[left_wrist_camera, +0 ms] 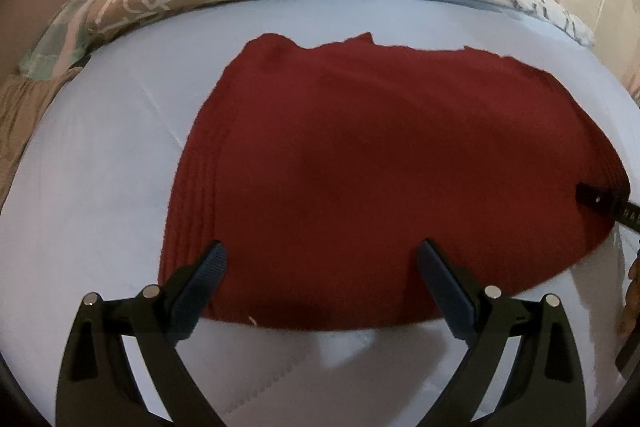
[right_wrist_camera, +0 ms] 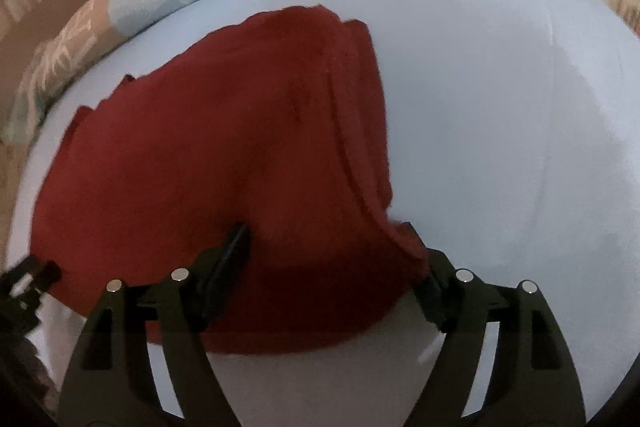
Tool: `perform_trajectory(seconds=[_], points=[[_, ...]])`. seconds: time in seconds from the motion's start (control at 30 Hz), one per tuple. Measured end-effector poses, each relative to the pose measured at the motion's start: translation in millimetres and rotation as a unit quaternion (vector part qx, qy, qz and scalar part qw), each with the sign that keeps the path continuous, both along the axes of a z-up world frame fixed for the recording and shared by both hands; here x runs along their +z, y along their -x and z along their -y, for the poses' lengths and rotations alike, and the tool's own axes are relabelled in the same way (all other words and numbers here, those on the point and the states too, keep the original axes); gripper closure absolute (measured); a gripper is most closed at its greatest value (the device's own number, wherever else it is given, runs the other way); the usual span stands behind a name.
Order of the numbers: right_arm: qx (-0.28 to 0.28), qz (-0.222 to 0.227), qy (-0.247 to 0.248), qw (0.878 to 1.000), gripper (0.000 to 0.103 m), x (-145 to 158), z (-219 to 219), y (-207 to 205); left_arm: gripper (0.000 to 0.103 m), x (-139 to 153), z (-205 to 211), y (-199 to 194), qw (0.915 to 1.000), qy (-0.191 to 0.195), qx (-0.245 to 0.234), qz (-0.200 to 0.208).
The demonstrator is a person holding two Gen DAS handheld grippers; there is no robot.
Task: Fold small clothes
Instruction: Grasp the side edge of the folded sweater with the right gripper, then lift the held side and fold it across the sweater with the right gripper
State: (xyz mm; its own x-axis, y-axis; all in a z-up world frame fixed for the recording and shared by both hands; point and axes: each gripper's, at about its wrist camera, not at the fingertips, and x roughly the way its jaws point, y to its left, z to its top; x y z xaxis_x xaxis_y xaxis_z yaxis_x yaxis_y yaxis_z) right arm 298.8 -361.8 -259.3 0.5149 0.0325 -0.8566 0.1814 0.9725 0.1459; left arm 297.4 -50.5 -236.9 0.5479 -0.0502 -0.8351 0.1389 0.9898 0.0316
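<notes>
Left wrist view: the left gripper (left_wrist_camera: 322,261) hangs spread wide, grasping nothing, above the near hem of the red garment (left_wrist_camera: 384,163) lying flat on the pale blue bed sheet (left_wrist_camera: 100,187). Right wrist view: the right gripper (right_wrist_camera: 326,247) is likewise released, straddling the garment's rumpled right edge, though motion blur obscures contact; closing there risks pinching only one layer, skewing the fold.

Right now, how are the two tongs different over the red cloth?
The left tongs hang open over the red cloth's flat near edge, fingers clear of the fabric. The right tongs sit at its rumpled right edge, and a fold drapes over one finger. Both are black, spread wide and gripping nothing, above the pale blue sheet.
</notes>
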Motion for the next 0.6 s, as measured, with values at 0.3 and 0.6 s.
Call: perform_trajectory(seconds=[0.3, 0.6], points=[[0.024, 0.011, 0.042, 0.999, 0.060, 5.6, -15.2, 0.0, 0.007, -1.0, 2.5, -2.9, 0.9998, -0.013, 0.001, 0.015], [0.029, 0.043, 0.089, 0.995, 0.070, 28.0, -30.9, 7.6, 0.007, -3.5, 2.5, -6.2, 0.9999, -0.011, -0.002, 0.009]])
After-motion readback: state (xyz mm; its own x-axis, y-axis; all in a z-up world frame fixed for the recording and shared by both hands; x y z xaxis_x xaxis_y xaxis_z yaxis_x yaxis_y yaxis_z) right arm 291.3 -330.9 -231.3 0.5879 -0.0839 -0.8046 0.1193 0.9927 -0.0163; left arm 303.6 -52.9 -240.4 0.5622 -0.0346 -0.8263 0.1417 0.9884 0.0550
